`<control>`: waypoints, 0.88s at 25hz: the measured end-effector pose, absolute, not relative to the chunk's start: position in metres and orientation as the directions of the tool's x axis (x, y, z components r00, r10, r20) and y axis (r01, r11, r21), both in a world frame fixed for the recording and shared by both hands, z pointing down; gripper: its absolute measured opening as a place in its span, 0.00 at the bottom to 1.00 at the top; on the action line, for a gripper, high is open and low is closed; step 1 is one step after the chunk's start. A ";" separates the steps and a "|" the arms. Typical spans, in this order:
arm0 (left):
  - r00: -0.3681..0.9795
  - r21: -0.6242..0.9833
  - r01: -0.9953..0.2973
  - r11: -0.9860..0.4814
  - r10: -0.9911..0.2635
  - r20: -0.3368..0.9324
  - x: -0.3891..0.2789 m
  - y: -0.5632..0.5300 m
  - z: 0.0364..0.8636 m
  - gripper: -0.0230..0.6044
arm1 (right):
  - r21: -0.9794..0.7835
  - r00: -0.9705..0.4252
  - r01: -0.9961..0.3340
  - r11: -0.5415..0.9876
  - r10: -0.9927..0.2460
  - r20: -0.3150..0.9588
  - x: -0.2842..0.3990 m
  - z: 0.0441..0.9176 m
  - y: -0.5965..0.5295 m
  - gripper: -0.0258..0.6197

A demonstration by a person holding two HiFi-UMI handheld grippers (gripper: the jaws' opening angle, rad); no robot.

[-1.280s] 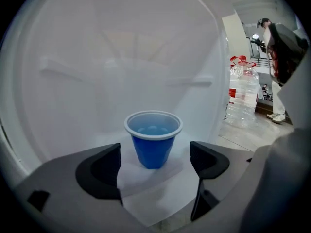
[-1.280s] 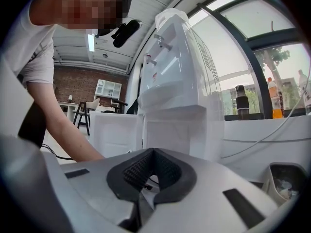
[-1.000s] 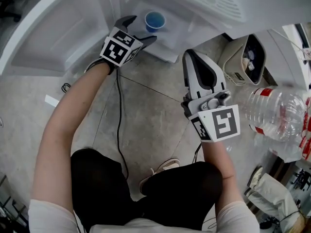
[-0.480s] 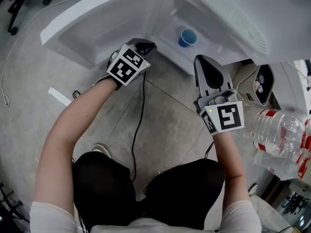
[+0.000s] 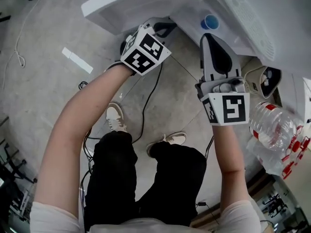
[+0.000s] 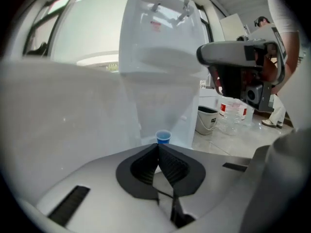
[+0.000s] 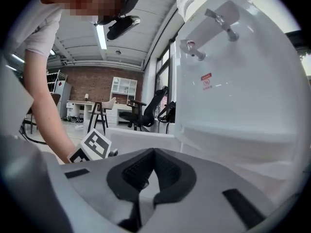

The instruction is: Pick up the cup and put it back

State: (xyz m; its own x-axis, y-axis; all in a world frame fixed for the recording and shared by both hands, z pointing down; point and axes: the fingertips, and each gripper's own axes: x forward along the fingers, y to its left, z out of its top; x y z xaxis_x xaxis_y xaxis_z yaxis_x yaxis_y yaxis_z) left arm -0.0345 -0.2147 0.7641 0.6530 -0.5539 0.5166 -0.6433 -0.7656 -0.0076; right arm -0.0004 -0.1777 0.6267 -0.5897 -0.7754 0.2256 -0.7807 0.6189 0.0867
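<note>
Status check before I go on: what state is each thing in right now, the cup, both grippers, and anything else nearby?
Blue cup: upright on the ledge of the white dispenser, free of both grippers.
Left gripper: shut, jaws just closed, nothing between them.
Right gripper: shut, empty.
Bucket: upright on the floor, top open.

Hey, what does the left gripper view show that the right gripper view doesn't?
Only the left gripper view: the blue cup, a bucket and water bottles on the floor. Only the right gripper view: an office chair, a desk and a brick wall. Both: the white dispenser with its taps, and shut, empty jaws; the left gripper's have just closed.
</note>
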 end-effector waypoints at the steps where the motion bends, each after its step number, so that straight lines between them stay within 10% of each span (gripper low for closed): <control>1: 0.658 -0.025 -0.634 -0.773 -0.557 0.508 -0.037 -0.209 0.748 0.07 | 0.076 -0.590 -0.782 0.618 -0.774 0.228 -0.004 0.618 -0.176 0.07; 22: 0.607 0.011 -0.748 -0.664 -0.678 0.414 -0.095 -0.124 0.434 0.07 | -0.018 -0.465 -0.872 0.489 -0.817 0.340 0.002 0.369 -0.112 0.07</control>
State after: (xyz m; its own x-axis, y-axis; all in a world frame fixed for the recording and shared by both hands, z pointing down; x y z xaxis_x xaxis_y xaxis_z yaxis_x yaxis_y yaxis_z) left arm -0.0953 -0.1241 0.4337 0.6073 -0.6779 0.4144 -0.7480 -0.6636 0.0106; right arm 0.0022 -0.1123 0.3688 -0.4655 -0.8173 0.3396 -0.8721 0.4890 -0.0183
